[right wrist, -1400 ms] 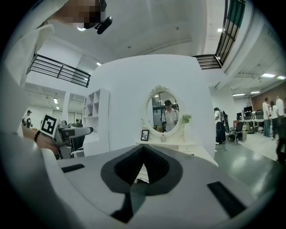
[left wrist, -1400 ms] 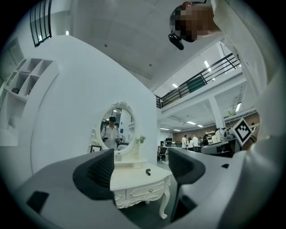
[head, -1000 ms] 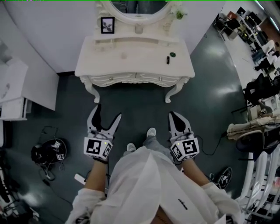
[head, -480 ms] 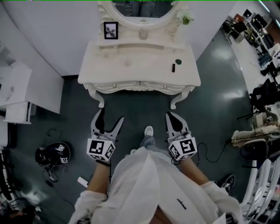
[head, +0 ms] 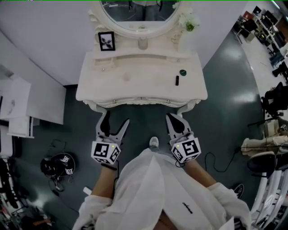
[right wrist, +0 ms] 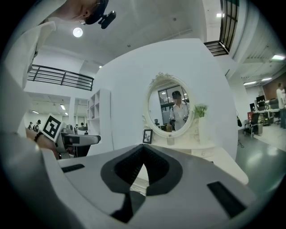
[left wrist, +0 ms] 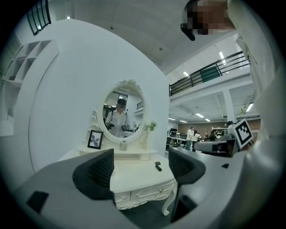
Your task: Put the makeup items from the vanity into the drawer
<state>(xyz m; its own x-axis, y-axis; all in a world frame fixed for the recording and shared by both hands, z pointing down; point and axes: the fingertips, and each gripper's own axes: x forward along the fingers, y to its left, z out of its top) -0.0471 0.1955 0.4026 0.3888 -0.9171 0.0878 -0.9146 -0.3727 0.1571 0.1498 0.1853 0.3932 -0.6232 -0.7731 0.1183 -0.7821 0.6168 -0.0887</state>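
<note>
A white vanity [head: 135,85] with an oval mirror [head: 139,11] stands just ahead of me. On its right side lie a small black tube [head: 177,80] and a dark green round item [head: 182,72]. Its two drawers [head: 141,101] are closed. My left gripper [head: 114,122] hangs open and empty before the vanity's front edge, left of centre. My right gripper [head: 173,118] is shut on nothing, right of centre. The left gripper view looks between spread pads [left wrist: 96,172] at the tube [left wrist: 158,168] on the top. In the right gripper view the gripper [right wrist: 142,152] hides most of the vanity [right wrist: 223,156].
A framed photo [head: 107,41], a small cup [head: 143,43] and a plant [head: 189,20] stand at the vanity's back. A white cabinet [head: 22,103] is on the left. A black device with cables [head: 56,165] lies on the floor at left. Chairs and clutter [head: 270,134] line the right.
The person has stepped closer to the vanity, so both grippers now sit just before its front edge. The left gripper stays open and the right stays shut.
</note>
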